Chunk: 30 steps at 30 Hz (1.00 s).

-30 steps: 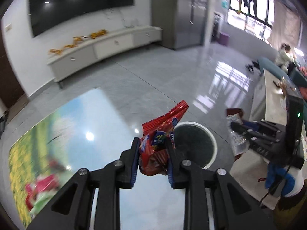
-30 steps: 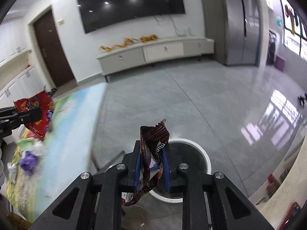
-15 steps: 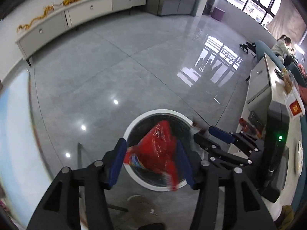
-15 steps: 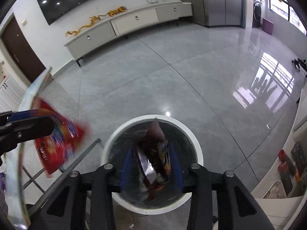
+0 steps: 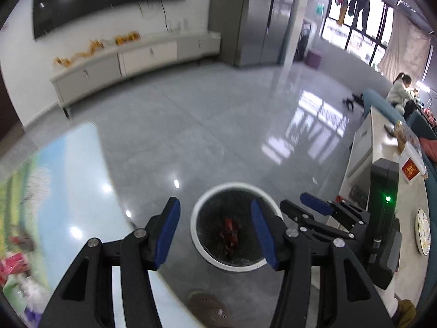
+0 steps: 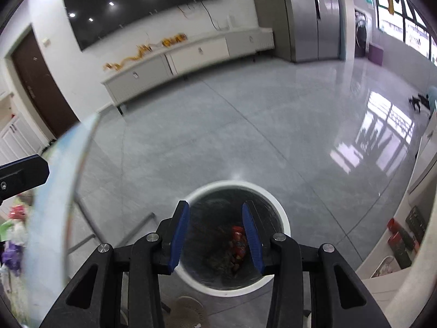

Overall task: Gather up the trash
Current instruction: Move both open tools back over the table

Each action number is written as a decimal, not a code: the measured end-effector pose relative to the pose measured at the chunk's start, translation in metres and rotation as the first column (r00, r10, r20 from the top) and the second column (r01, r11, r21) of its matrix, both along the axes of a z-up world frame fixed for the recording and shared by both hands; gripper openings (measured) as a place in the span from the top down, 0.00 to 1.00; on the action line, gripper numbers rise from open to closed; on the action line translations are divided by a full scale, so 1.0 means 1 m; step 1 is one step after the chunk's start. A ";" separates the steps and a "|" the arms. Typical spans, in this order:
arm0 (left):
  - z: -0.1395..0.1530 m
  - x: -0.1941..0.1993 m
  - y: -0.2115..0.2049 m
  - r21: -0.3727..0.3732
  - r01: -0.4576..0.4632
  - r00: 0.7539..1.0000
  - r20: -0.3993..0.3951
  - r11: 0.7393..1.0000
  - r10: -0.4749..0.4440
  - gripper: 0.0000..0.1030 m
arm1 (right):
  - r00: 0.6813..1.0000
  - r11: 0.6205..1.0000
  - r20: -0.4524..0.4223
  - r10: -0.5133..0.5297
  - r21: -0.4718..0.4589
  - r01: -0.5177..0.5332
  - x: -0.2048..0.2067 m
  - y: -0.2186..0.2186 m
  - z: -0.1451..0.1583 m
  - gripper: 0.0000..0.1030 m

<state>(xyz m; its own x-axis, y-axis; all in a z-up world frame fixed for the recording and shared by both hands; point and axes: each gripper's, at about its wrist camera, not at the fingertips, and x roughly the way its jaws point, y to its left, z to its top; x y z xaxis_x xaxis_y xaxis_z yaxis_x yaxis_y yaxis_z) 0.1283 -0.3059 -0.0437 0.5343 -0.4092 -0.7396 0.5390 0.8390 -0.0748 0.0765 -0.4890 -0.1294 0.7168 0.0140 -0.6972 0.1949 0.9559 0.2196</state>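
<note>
Now both grippers hang empty over the round white-rimmed trash bin [image 5: 197, 236]: left gripper [image 5: 215, 232] and right gripper [image 6: 215, 235], blue-padded jaws just opened, spread apart; red snack wrapper [image 5: 229, 231] lies inside.

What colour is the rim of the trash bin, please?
White, around a dark inside; the rim shows best in the right wrist view.

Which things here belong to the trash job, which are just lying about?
Job:
- trash bin, white rim
- red wrapper inside the bin
- litter on the table
- left claw and right claw, both open and empty

Lying about:
- white cabinet
- wall screen
- desk clutter
- seated person
</note>
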 end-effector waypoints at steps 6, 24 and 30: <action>0.056 -0.058 0.061 -0.080 -0.004 0.988 0.153 0.997 0.016 0.49 | 0.986 0.996 0.162 0.043 -0.088 -0.029 -0.054 0.048 0.077 0.54; 0.042 -0.170 0.403 -0.025 -0.510 0.821 0.283 0.860 0.495 0.49 | 0.869 0.920 0.331 0.367 -0.266 -0.287 -0.114 0.231 0.186 0.49; -0.023 -0.178 0.467 -0.018 -0.599 0.791 0.148 0.801 0.594 0.35 | 0.859 0.880 0.230 0.457 -0.260 -0.398 -0.078 0.274 0.155 0.48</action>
